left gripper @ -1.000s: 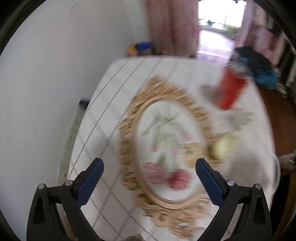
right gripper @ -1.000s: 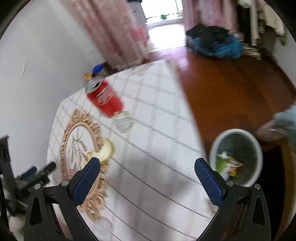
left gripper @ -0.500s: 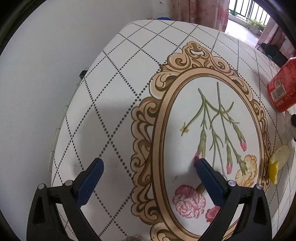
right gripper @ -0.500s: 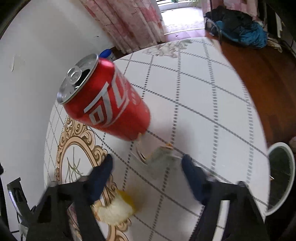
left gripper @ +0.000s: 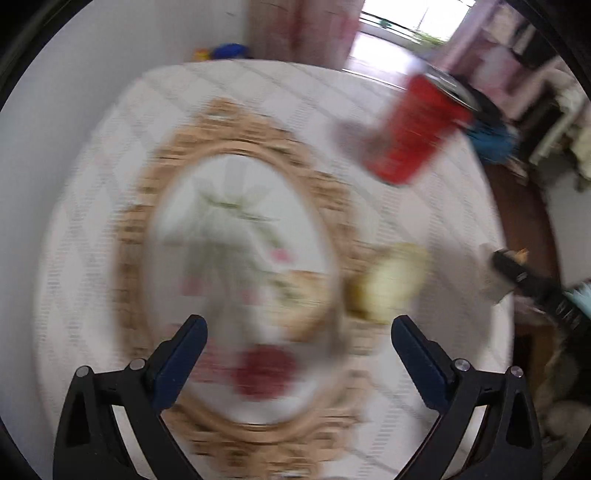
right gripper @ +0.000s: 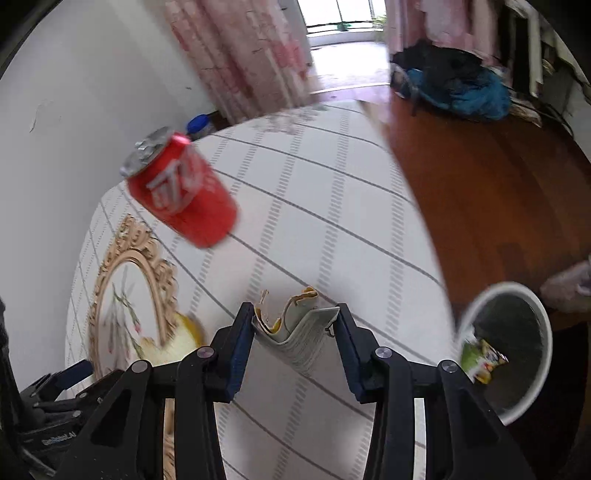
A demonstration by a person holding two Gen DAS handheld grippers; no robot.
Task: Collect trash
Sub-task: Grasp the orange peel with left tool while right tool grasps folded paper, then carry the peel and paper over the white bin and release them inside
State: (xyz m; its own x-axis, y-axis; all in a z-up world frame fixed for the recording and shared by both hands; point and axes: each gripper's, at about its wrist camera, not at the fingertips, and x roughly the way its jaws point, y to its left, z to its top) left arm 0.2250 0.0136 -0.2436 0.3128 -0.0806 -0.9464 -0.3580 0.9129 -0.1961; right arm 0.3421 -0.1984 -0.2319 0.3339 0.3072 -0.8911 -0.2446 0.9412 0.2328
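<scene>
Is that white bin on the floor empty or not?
Not empty. In the right wrist view the white bin beside the table holds a green and yellow wrapper against its inner wall; most of its inside looks bare.

daylight is pouring through a glass door [right gripper: 341, 20] past pink curtains [right gripper: 240, 59]. a white wall [right gripper: 74, 81] is standing beside the round table [right gripper: 314, 206], and a blue and black heap [right gripper: 454, 85] is lying on the brown wooden floor [right gripper: 480, 192].

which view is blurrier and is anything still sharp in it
Left wrist view: heavily motion-smeared, red can and tablecloth print streaky, only the left tool crisp. Right wrist view: milder blur, crumpled wrapper between the closing right tool sharp.
</scene>
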